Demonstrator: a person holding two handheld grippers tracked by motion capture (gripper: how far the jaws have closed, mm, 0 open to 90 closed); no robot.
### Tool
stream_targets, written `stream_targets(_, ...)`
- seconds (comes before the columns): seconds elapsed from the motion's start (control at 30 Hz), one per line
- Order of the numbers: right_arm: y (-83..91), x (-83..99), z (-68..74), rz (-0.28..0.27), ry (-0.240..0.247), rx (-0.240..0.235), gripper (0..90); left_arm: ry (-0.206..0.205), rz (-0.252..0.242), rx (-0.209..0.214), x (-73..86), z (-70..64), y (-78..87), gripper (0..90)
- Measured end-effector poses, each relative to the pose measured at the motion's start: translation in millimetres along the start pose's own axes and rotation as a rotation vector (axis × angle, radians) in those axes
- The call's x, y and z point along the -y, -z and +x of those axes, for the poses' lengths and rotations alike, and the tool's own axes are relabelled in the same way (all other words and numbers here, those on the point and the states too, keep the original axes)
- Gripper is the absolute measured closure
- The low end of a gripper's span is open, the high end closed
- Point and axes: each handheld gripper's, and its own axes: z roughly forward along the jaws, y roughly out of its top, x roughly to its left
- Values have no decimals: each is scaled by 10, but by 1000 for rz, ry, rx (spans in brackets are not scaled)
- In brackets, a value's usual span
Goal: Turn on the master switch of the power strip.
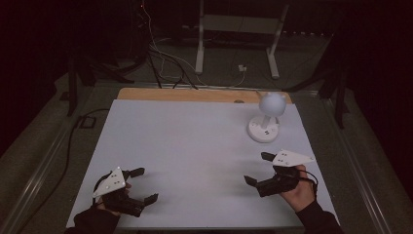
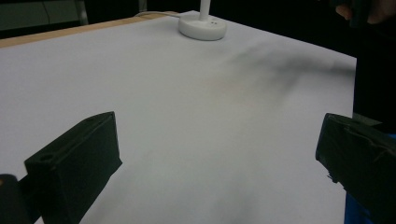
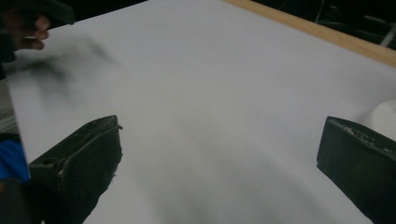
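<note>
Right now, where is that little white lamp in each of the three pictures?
High view: the white lamp stands far right on the table.
Left gripper view: its round base shows at the top centre.
Right gripper view: a white curve at the right edge may be its base.
Shared landmark: the wooden table edge.

White lamp sits alone, upper right of the high view

Small table lamp (image 1: 265,118): round flat white base with tiny dark marks, short stem, frosted globe head on top, standing upright on the white sheet near the far edge
</note>
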Motion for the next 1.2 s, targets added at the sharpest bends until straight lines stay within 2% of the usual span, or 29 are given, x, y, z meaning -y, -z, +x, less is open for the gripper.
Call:
stream_targets(0.07, 5, -25, -40, 4, -11, -3, 0, 1, -2, 0, 0, 1, 1, 3)
stream_targets(0.27, 17, -69, -153, -4, -25, 30, 0, 1, -3, 1, -1, 1, 4, 3)
stream_targets(0.33, 24, -87, -214, -6, -27, 59, 0, 2, -4, 1, -1, 2, 5, 3)
stream_targets(0.43, 28, -94, -250, -9, -25, 69, 0, 3, -6, 1, -2, 3, 7, 3)
stream_targets(0.47, 31, -102, -295, -13, -21, 92, 0, 3, -5, 1, -2, 3, 6, 3)
stream_targets(0.63, 36, -115, -384, -20, -33, 110, 0, 5, -7, 2, -1, 3, 7, 3)
stream_targets(0.87, 45, -136, -577, -27, -53, 154, 0, 8, -9, 1, -3, 5, 9, 3)
stream_targets(1.2, 3, -146, -820, -29, -89, 193, 0, 8, -9, 1, -3, 4, 8, 3)
